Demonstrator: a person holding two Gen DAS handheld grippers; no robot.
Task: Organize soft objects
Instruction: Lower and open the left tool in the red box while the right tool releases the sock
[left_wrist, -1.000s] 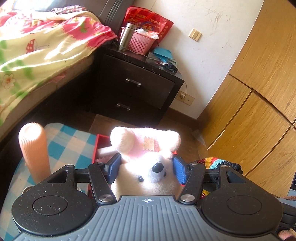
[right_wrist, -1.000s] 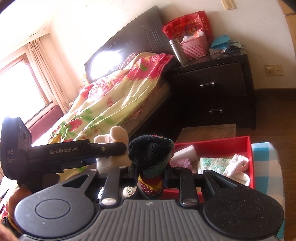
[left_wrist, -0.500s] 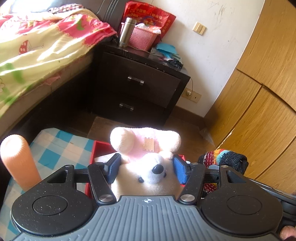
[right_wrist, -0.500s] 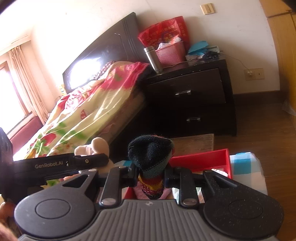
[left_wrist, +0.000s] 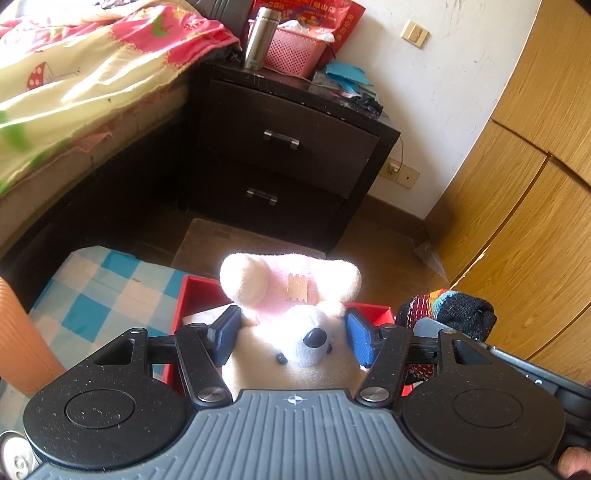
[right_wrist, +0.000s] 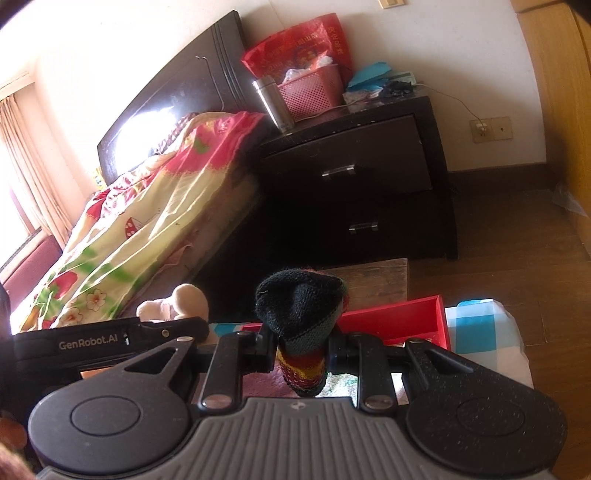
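The left tongs (left_wrist: 293, 338) pinch a white plush mouse (left_wrist: 295, 332) by the head, blue pads (left_wrist: 225, 334) pressed into either cheek, its pink ears sticking up ahead of the fingers. The right tongs (right_wrist: 301, 350) are pressed onto a striped knit sock (right_wrist: 301, 328), whose dark toe bulges above the fingers. Compared with a second ago, both loads have risen and travelled forward: the red tray (right_wrist: 399, 317) now sits lower and closer under the right tongs, and the orange cylinder (left_wrist: 22, 343) has slid out to the far left edge of the left view. That suggests both soft things are being carried over the tray for dropping, with neither yet released.

The tray lies just beyond and beneath both tongs on the blue checked cloth (left_wrist: 110, 291); a folded green-patterned cloth (right_wrist: 343, 386) already lies inside, below the right fingers. The sock hangs just right of the left tongs, so the two tools are close and could knock if either swings inward. Ahead of the tray stand a wooden stool (right_wrist: 373, 280) and then the dark nightstand (left_wrist: 280, 155), well apart; room is freest straight down
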